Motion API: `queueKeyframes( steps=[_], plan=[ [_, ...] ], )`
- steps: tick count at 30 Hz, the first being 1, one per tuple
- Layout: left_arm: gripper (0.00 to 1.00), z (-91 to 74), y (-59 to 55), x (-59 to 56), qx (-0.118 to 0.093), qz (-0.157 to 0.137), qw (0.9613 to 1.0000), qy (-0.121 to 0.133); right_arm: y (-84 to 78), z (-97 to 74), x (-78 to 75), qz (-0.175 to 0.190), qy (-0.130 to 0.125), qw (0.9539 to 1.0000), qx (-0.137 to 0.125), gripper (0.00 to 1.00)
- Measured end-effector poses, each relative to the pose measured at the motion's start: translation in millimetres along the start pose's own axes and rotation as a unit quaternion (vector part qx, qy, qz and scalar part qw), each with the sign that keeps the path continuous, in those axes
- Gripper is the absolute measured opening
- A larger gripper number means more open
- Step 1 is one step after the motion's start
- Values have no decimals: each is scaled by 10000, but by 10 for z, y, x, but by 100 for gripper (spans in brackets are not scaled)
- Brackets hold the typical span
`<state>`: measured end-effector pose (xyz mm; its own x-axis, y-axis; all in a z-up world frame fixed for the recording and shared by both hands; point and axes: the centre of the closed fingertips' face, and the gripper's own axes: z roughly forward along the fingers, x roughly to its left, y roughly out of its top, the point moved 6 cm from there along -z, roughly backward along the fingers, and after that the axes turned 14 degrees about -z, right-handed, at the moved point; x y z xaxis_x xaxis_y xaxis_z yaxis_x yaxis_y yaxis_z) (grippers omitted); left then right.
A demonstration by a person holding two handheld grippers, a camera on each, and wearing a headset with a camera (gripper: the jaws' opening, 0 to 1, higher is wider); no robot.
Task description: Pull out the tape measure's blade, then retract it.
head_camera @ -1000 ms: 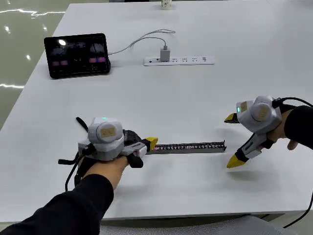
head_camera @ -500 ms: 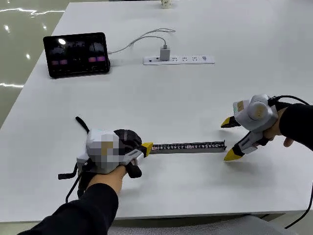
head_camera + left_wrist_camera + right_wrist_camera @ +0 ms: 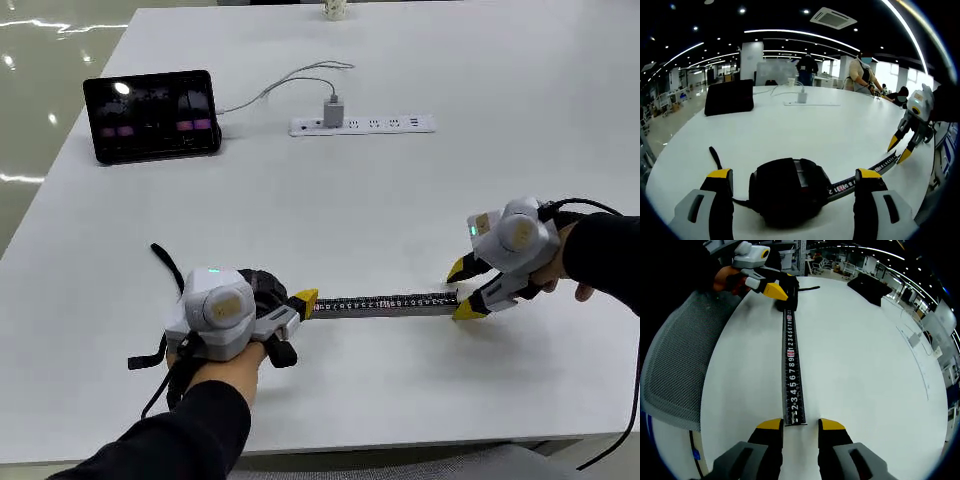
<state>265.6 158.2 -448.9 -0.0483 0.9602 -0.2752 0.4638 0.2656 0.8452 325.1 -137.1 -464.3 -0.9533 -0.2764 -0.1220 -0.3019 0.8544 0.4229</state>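
The left tool (image 3: 794,173) stands wide open, its 2 jaws flanking the tape measure case (image 3: 790,192) on the surface (image 3: 400,200). The extended blade (image 3: 792,375) ends at the right tool (image 3: 801,424), whose slightly parted jaws hold nothing.

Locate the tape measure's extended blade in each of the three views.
Head view: blade lies across the lower centre.
Left gripper view: blade runs from lower centre toward the right.
Right gripper view: blade runs up the centre.
Shared landmark: the black case at one end.
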Motion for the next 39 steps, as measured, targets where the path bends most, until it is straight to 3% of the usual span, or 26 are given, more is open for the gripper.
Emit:
queueKeyframes(
  steps=[15, 18, 25, 29, 34, 39],
  plan=[
    [97, 28, 35, 32, -57, -105, 9999, 39, -5, 36, -38, -42, 103, 9999, 26, 12],
    [98, 42, 29, 56, -45, -148, 9998, 86, 21, 41, -22, -129, 112, 9998, 130, 12],
    [90, 45, 20, 78, -88, -192, 9997, 149, 23, 47, -25, -103, 162, 9995, 250, 11],
    [87, 65, -30, 99, -46, -243, 9995, 174, 2, 52, -38, 162, 156, 9995, 228, 10],
    [73, 61, -37, 64, -10, -270, 9996, 120, -2, 53, -33, 208, 137, 9995, 180, 10],
    [66, 60, -26, 84, 85, -346, 9992, 165, 23, 56, -30, 245, 156, 9994, 175, 10]
  ],
)
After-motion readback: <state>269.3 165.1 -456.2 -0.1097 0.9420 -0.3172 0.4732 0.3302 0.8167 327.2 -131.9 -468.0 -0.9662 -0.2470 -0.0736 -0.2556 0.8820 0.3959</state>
